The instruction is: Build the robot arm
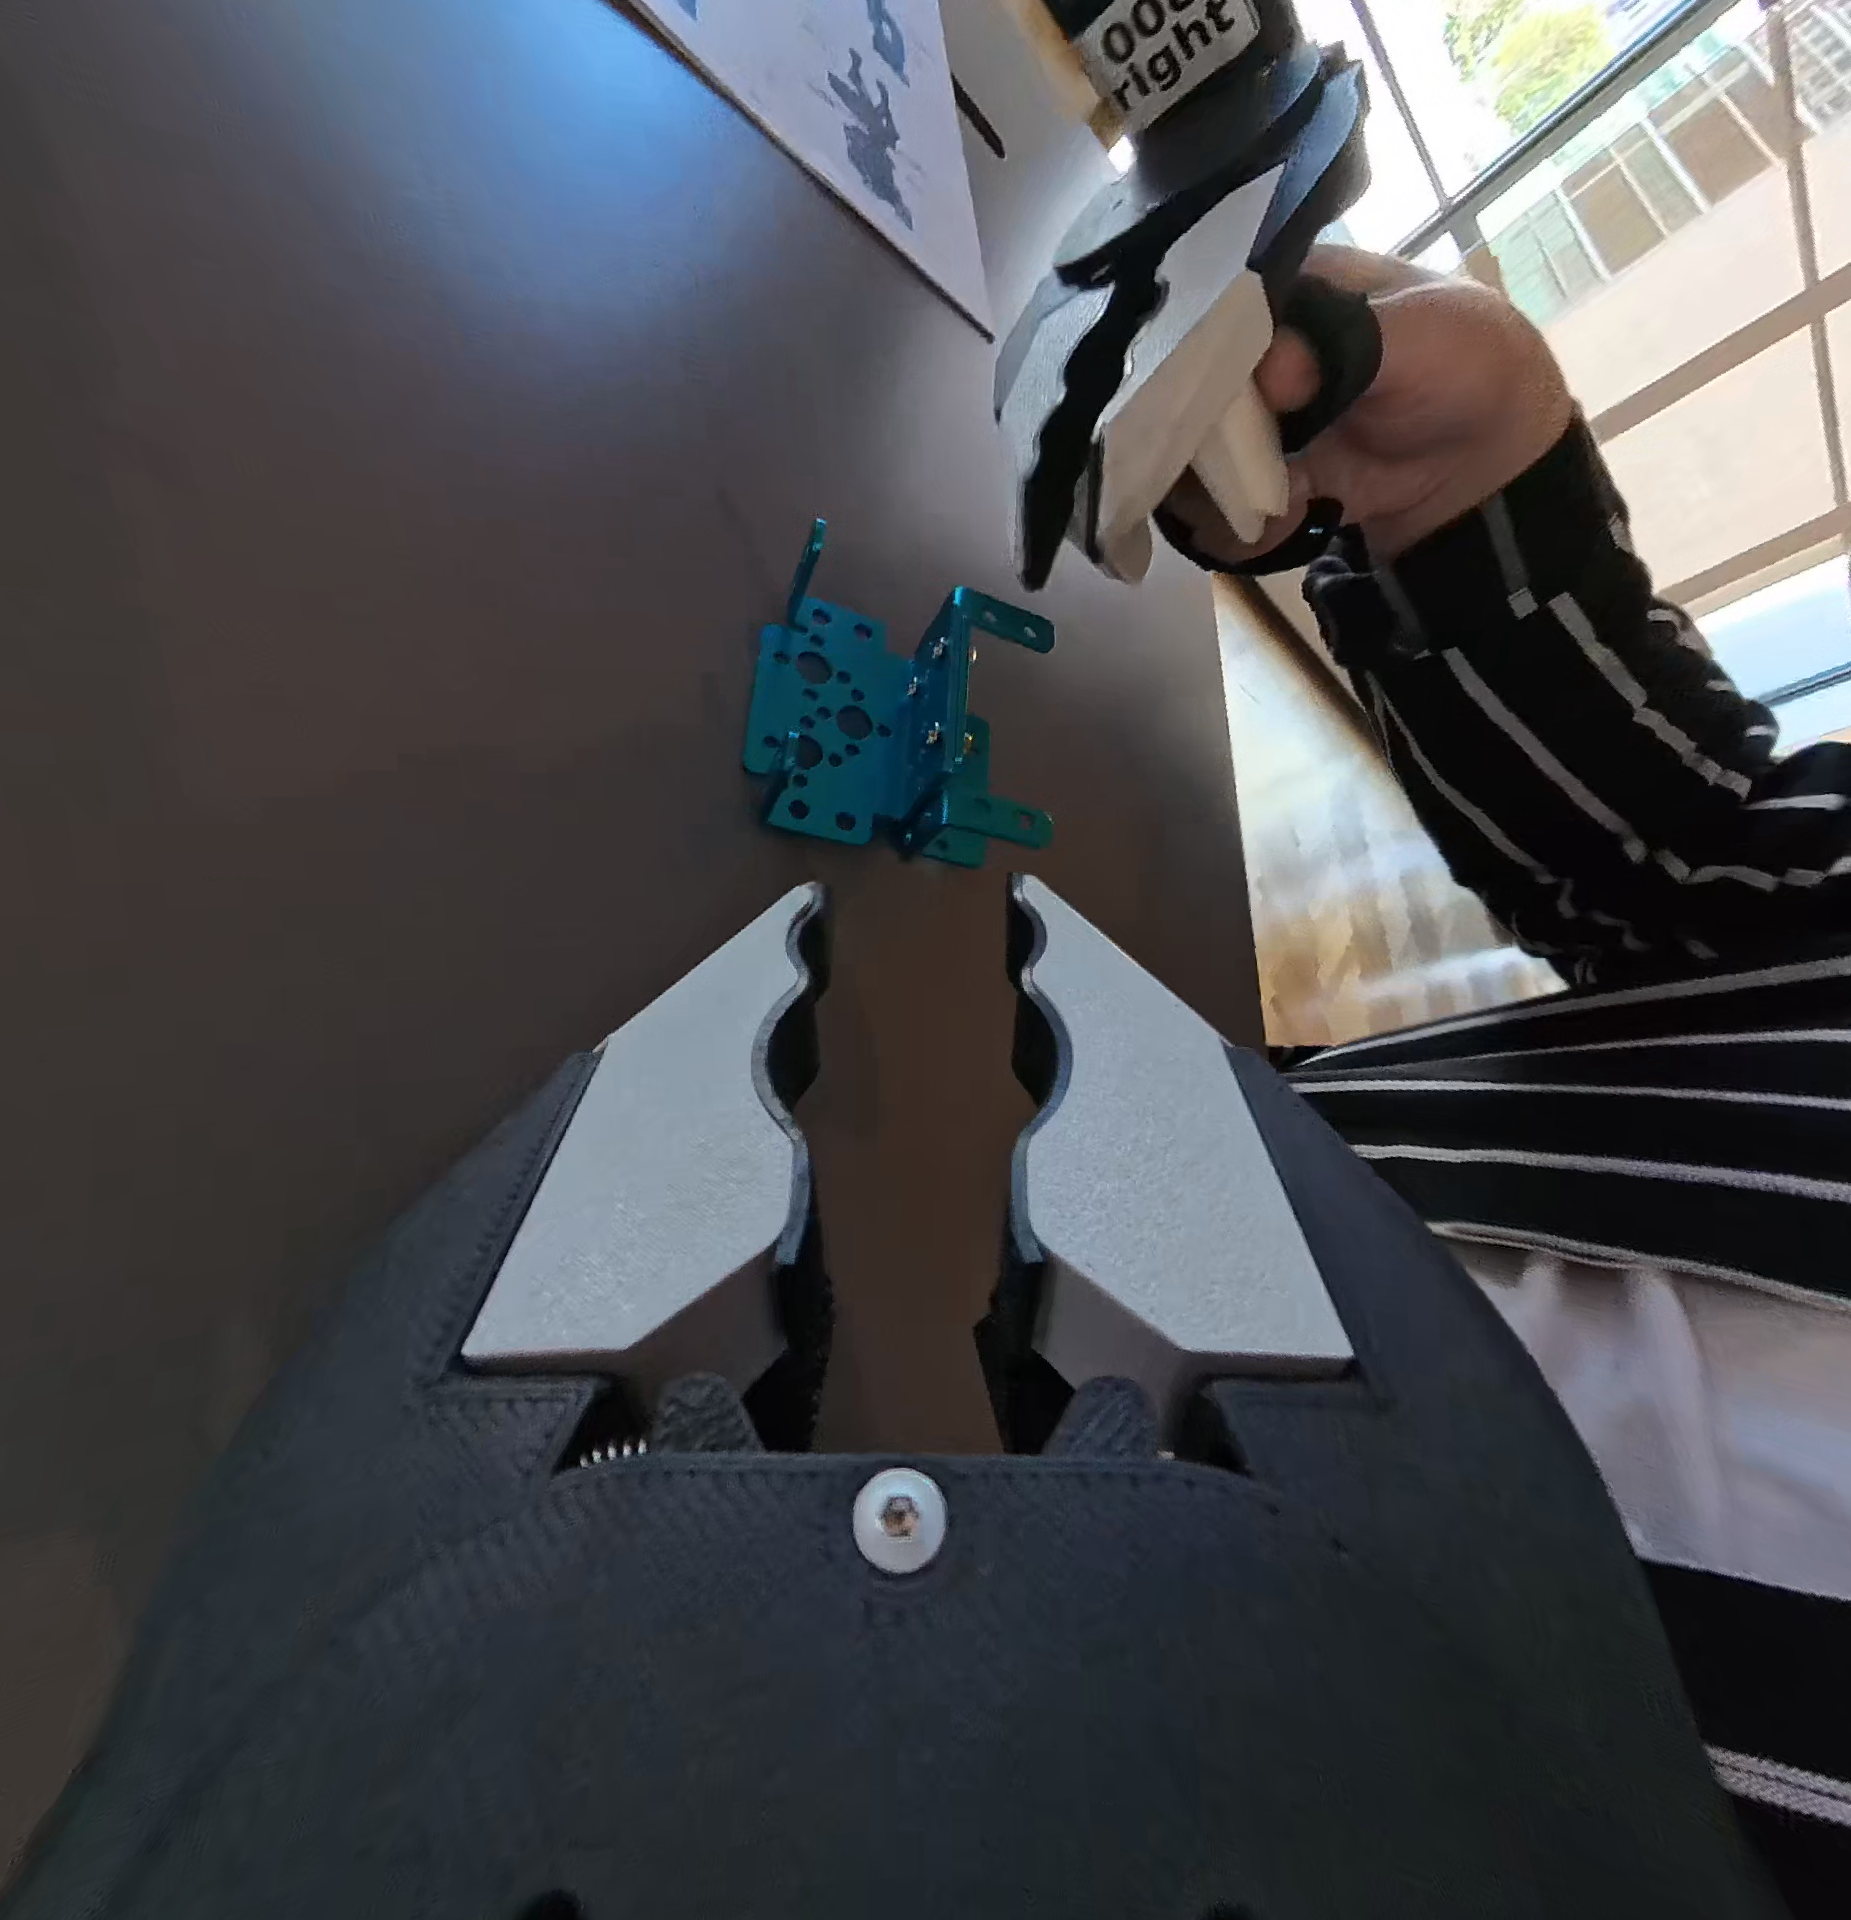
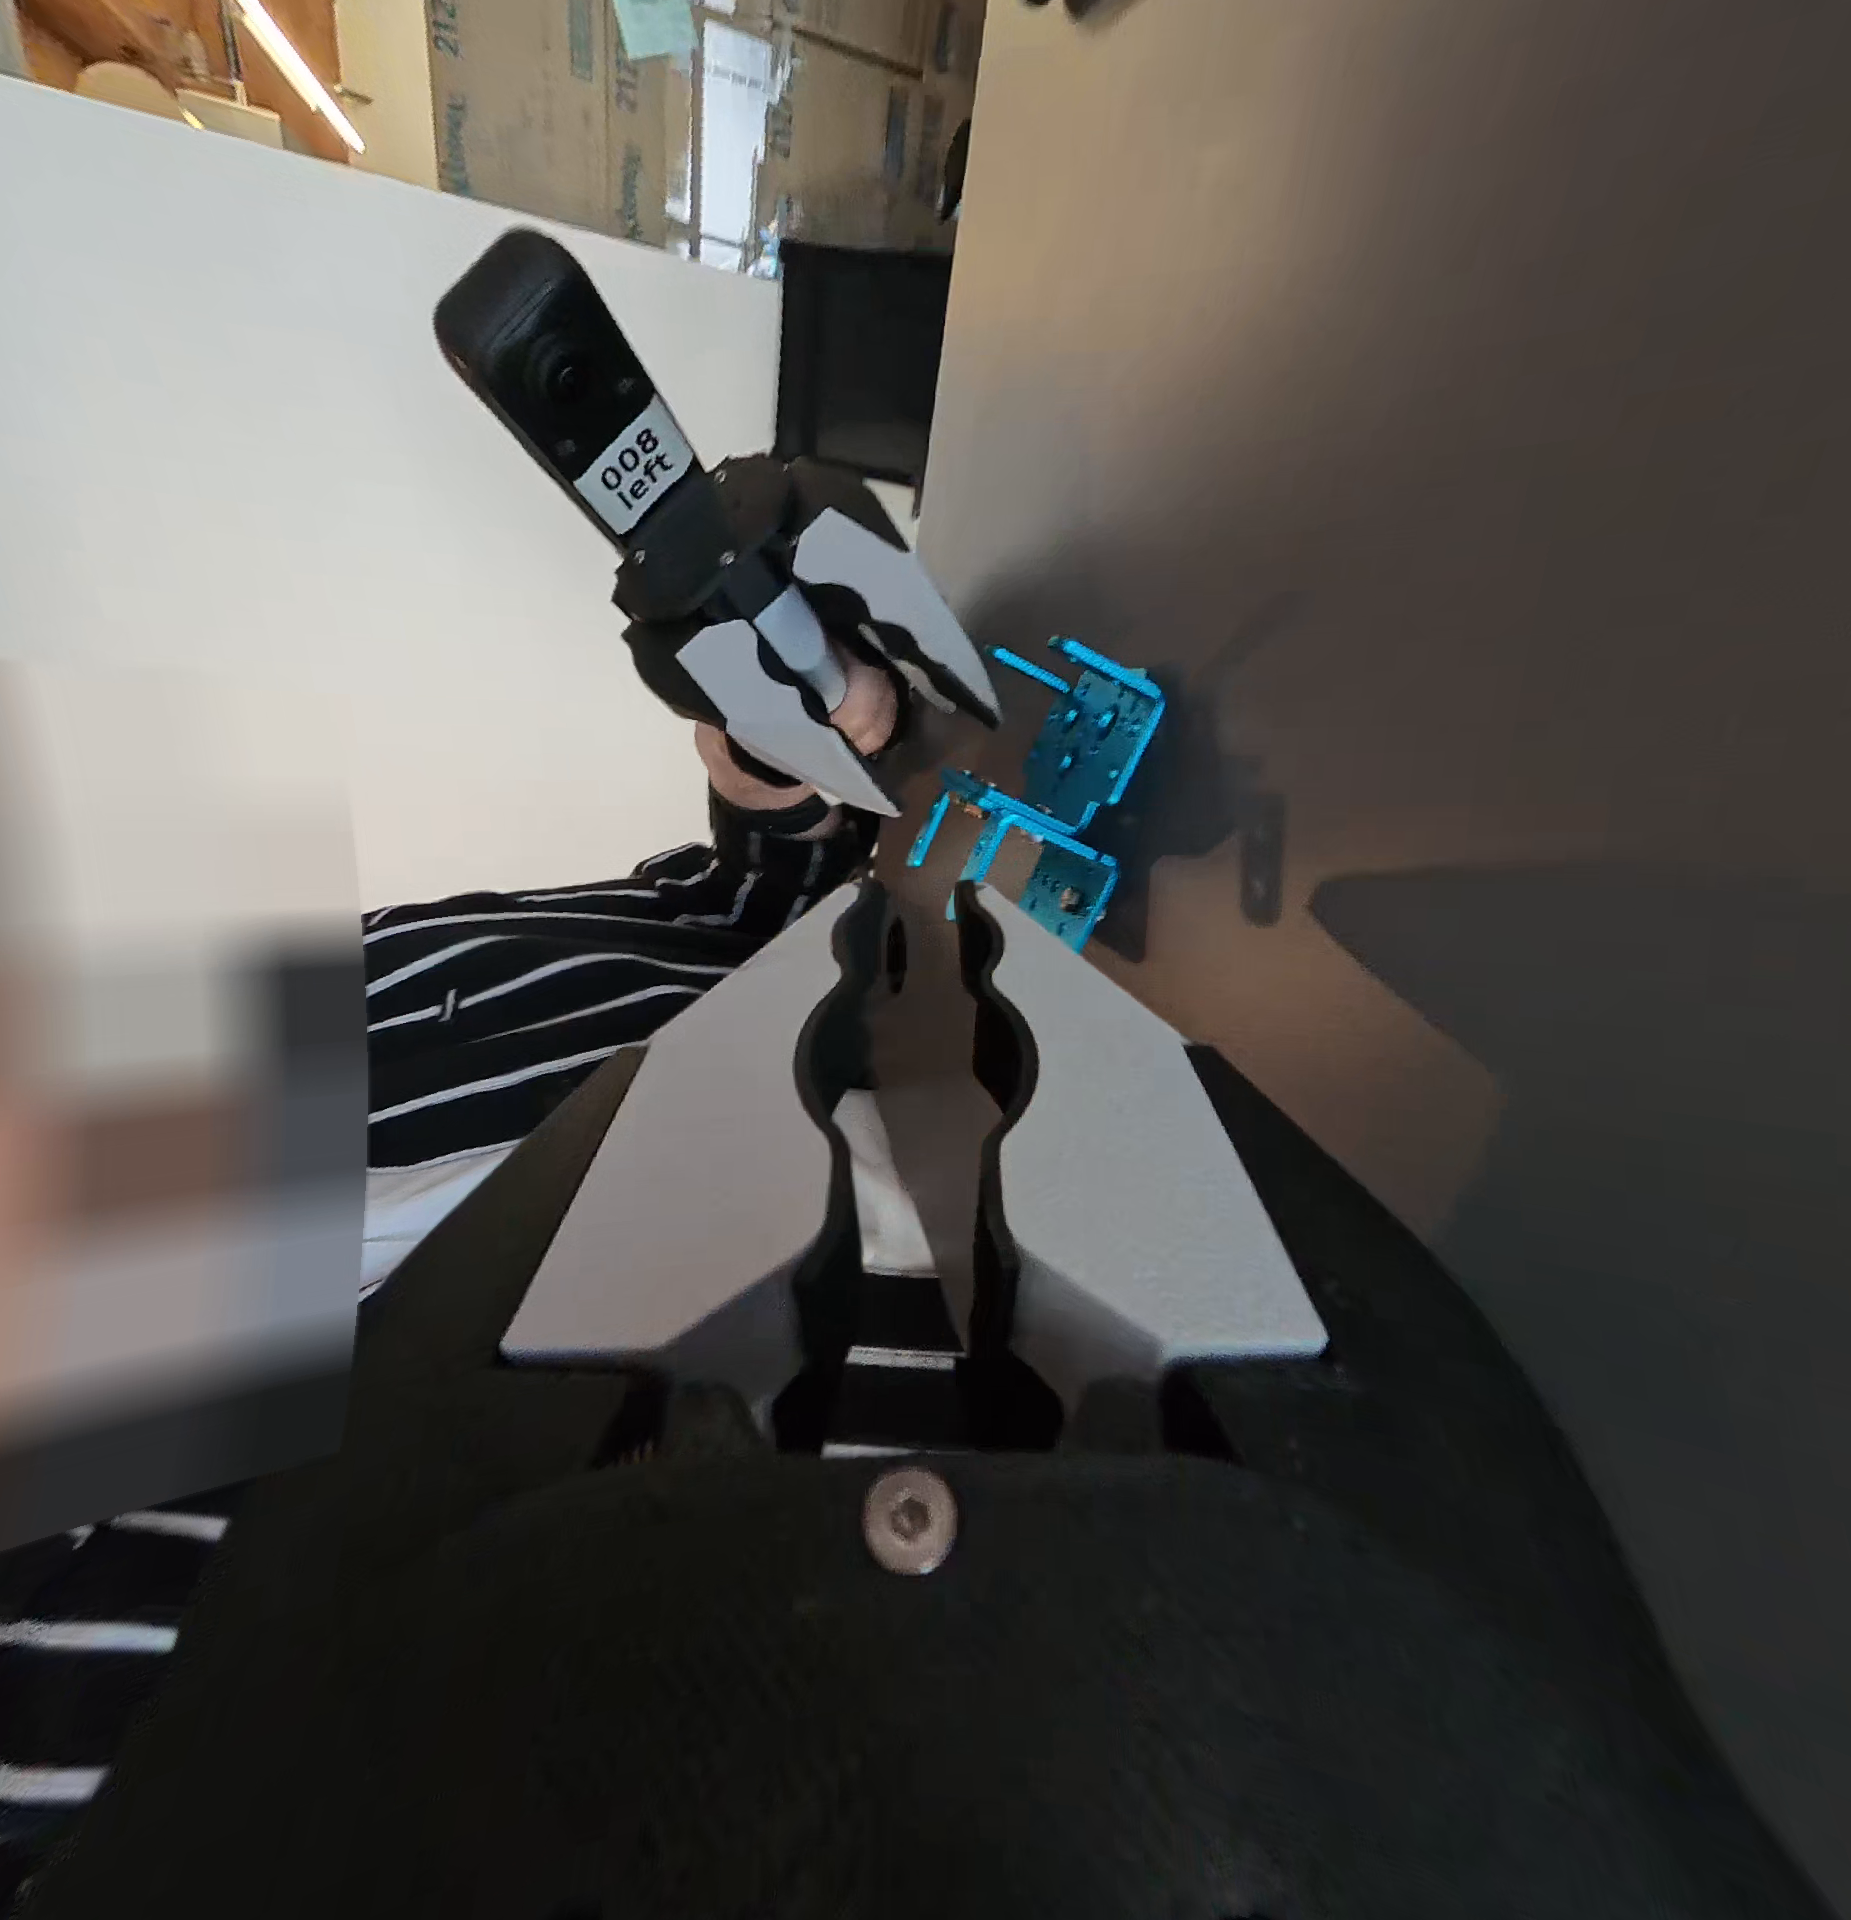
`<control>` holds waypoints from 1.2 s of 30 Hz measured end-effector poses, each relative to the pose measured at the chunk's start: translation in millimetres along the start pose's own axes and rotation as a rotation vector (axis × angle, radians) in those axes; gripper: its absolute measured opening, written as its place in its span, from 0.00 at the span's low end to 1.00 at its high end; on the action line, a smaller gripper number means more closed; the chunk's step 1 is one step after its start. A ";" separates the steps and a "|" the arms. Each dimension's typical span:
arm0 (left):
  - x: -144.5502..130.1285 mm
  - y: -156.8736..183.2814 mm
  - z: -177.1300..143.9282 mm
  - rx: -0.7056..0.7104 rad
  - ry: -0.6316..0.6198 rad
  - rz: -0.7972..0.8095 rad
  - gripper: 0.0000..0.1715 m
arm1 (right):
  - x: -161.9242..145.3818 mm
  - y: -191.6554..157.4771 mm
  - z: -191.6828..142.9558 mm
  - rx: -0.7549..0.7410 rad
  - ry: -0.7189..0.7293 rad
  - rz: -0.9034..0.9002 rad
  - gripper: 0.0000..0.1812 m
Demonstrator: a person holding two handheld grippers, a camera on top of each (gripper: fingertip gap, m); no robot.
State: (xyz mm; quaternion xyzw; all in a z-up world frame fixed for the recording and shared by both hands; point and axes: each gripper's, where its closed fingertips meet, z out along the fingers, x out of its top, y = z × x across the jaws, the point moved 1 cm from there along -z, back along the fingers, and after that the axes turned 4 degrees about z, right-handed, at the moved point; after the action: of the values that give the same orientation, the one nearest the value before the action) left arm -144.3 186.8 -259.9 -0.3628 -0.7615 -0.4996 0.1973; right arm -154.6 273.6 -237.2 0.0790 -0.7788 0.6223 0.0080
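Here both tools were released and empty: the left tool (image 1: 916, 883) just short of the blue brackets (image 1: 879, 717) on the table (image 1: 381, 727), the right tool (image 2: 916, 888) beside them.

The left wrist view looks along its own open fingers (image 1: 796, 1091) at a dark tabletop (image 1: 381, 727), close above it, rolled so the table edge runs toward 12 o'clock. The right wrist view is rolled likewise, equally near. Both share the blue perforated metal brackets (image 1: 879, 717) (image 2: 1066, 800), at 12 o'clock in each.
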 end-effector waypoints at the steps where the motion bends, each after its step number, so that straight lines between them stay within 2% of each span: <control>1: 0.7 0.1 1.3 -0.005 -0.001 -0.008 0.18 | -1.3 -0.2 3.4 0.004 -0.021 0.012 0.08; 3: 1.1 0.5 4.8 -0.013 -0.013 -0.016 0.17 | -0.7 1.6 10.1 -0.008 -0.042 0.015 0.07; 5: 1.9 -0.4 8.1 -0.008 -0.023 -0.019 0.15 | -3.6 0.7 15.3 0.015 -0.090 0.011 0.00; 10: 2.9 -4.0 13.9 0.033 -0.039 -0.020 0.11 | -4.1 0.4 18.3 0.067 -0.122 -0.044 0.00; 12: 4.9 -1.7 14.0 0.025 -0.028 -0.049 0.16 | -2.3 2.1 18.2 0.040 -0.125 -0.197 0.00; 16: 8.6 -4.4 6.4 0.031 0.070 -0.147 0.18 | 1.5 0.5 10.3 -0.069 -0.084 -0.625 0.00; 18: 8.6 -4.0 3.2 0.047 0.123 -0.191 0.20 | -5.2 3.9 6.5 -0.122 -0.112 -0.764 0.00; 20: 6.1 -2.8 2.7 0.076 0.151 -0.233 0.20 | -5.8 13.5 3.4 -0.185 -0.156 -0.722 0.00; 21: 5.1 -3.1 2.3 0.096 0.163 -0.260 0.20 | -6.4 10.5 3.7 -0.156 -0.167 -0.637 0.00; 23: 3.9 -4.7 0.6 0.127 0.187 -0.344 0.22 | -4.1 -1.0 4.8 -0.053 -0.176 -0.408 0.12; 25: 3.0 -3.5 0.4 0.107 0.200 -0.445 0.26 | -7.8 -2.9 6.7 0.001 -0.216 -0.267 0.14; 27: 3.4 -5.2 1.4 0.081 0.215 -0.524 0.24 | -6.5 4.2 11.0 -0.016 -0.223 -0.205 0.18; 29: 2.7 -3.4 6.8 0.052 0.208 -0.575 0.22 | -2.2 7.1 14.9 -0.014 -0.214 -0.168 0.15; 31: 0.7 0.1 14.4 0.034 0.181 -0.596 0.18 | -1.1 5.7 18.5 0.012 -0.227 -0.149 0.04; 32: 0.9 1.5 17.7 0.032 0.175 -0.596 0.16 | -1.3 7.4 19.5 0.006 -0.237 -0.154 0.03; 34: 2.6 0.4 21.5 0.056 0.179 -0.561 0.15 | -4.3 6.4 17.7 0.015 -0.265 -0.175 0.02; 36: 5.0 2.5 25.4 0.080 0.173 -0.460 0.15 | -2.3 2.4 13.4 0.037 -0.265 -0.300 0.01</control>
State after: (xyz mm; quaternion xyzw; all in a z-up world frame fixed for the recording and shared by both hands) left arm -144.0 212.2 -265.8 -0.1275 -0.8236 -0.5299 0.1572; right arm -151.5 261.3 -242.7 0.2754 -0.7409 0.6125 -0.0035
